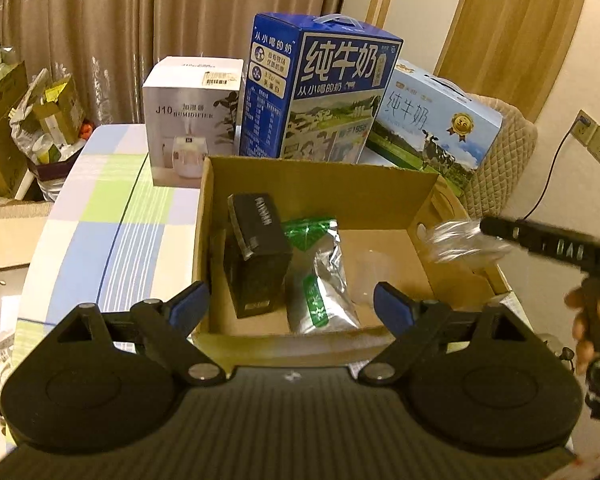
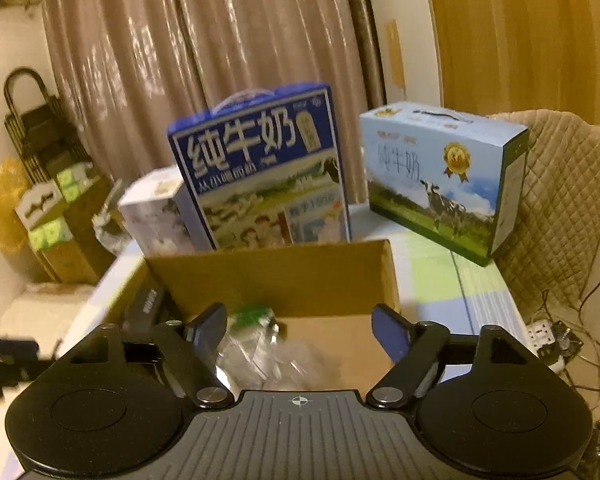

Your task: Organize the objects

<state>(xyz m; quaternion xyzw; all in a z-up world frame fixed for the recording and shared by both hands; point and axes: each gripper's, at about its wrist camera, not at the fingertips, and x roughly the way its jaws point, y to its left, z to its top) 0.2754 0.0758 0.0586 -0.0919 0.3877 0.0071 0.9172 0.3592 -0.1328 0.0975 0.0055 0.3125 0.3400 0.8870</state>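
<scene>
An open cardboard box (image 1: 320, 184) sits on the checked tablecloth. It holds a black box (image 1: 256, 256) and a silver and green foil pouch (image 1: 324, 280). My left gripper (image 1: 292, 304) is open and empty at the box's near rim. My right gripper (image 2: 300, 328) is open over the same box (image 2: 276, 276). A blurred clear plastic item (image 1: 464, 240) hangs over the box's right side by the right gripper's fingers (image 1: 500, 228); it shows below them in the right wrist view (image 2: 268, 356). I cannot tell whether they touch it.
Behind the box stand a white humidifier box (image 1: 192, 120), a tall blue milk carton (image 1: 320, 88) and a light blue milk carton (image 1: 432, 124). A quilted chair (image 2: 556, 200) is at the right, curtains behind. Cartons and bags pile at the left (image 1: 32, 120).
</scene>
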